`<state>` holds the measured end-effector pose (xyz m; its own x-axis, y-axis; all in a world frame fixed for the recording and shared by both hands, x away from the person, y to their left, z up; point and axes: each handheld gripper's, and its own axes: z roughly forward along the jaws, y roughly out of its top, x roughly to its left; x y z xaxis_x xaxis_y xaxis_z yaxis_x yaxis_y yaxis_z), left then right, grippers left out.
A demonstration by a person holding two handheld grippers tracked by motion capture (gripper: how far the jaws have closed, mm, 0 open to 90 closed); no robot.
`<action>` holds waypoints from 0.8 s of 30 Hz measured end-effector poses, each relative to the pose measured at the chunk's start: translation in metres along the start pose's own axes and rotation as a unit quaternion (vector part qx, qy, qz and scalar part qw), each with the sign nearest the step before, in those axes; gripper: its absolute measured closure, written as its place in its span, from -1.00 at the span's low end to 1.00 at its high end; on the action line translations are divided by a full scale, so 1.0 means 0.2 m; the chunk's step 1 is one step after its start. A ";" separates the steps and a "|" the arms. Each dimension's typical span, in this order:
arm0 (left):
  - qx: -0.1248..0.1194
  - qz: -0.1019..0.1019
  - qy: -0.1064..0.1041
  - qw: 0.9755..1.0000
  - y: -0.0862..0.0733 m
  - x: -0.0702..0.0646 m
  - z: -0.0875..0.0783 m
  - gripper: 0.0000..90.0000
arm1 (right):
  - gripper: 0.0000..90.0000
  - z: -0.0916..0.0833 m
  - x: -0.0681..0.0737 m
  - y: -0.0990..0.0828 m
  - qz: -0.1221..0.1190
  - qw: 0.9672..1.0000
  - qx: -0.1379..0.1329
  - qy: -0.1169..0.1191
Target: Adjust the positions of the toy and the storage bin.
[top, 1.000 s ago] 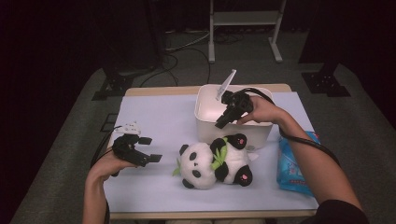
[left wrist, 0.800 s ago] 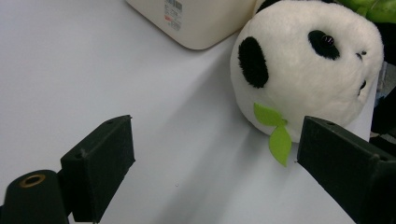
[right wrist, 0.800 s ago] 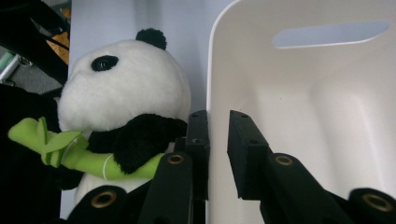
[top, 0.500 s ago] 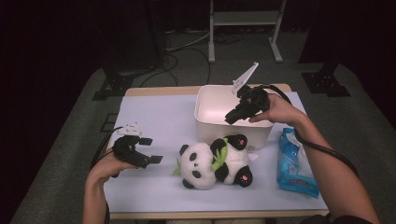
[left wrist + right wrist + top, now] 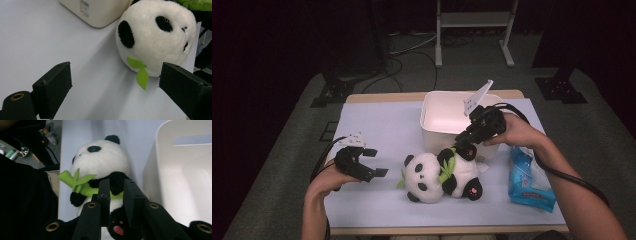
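A stuffed panda [image 5: 437, 175] holding green bamboo leaves lies on its back on the pale mat, its foot [image 5: 468, 150] against the white bin [image 5: 434, 131]. My right gripper [image 5: 463, 137] hangs just above that foot at the bin's front wall. Its jaws have just been opening and stand a narrow gap apart, with nothing pressed between them. In the right gripper view the gripper [image 5: 116, 183] points down over the panda [image 5: 100, 162], with the bin [image 5: 175, 182] alongside. My left gripper [image 5: 376, 162] rests open on the mat left of the panda; its view has the gripper [image 5: 115, 85] facing the panda's head [image 5: 155, 37].
A blue packet [image 5: 528, 181] lies on the mat at the right, under my right forearm. The bin [image 5: 100, 12] stands at the back right of the table. A metal stand and cables are on the floor beyond the table's far edge.
My right hand has shifted right along the bin's front, and its jaws now stand a little apart. The left gripper and the panda have stayed put.
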<state>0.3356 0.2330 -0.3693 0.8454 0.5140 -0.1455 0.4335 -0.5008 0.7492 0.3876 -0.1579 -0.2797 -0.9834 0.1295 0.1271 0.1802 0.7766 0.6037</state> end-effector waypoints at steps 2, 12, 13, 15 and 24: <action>0.000 0.002 0.001 1.000 0.00 0.00 0.00 -0.78 | 0.66 0.03 0.03 -0.02 0.000 1.000 0.001 0.008; -0.002 0.004 -0.001 1.000 0.00 -0.01 -0.01 -0.78 | 0.61 0.12 0.10 -0.06 -0.008 1.000 0.008 0.029; -0.002 0.004 -0.001 1.000 0.00 -0.01 -0.01 -0.78 | 0.60 0.13 0.11 -0.06 -0.010 0.999 0.009 0.031; -0.002 0.005 -0.001 1.000 0.00 0.00 0.00 -0.78 | 0.59 0.15 0.13 -0.07 -0.015 0.999 0.014 0.036; -0.006 0.006 -0.005 1.000 0.00 -0.01 -0.01 -0.78 | 0.52 0.25 0.15 -0.07 -0.022 0.998 0.028 0.051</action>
<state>0.3336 0.2339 -0.3668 0.8534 0.5013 -0.1428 0.4200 -0.4991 0.7580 0.3548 -0.1337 -0.3228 -0.9826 0.0325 0.1830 0.1324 0.8133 0.5666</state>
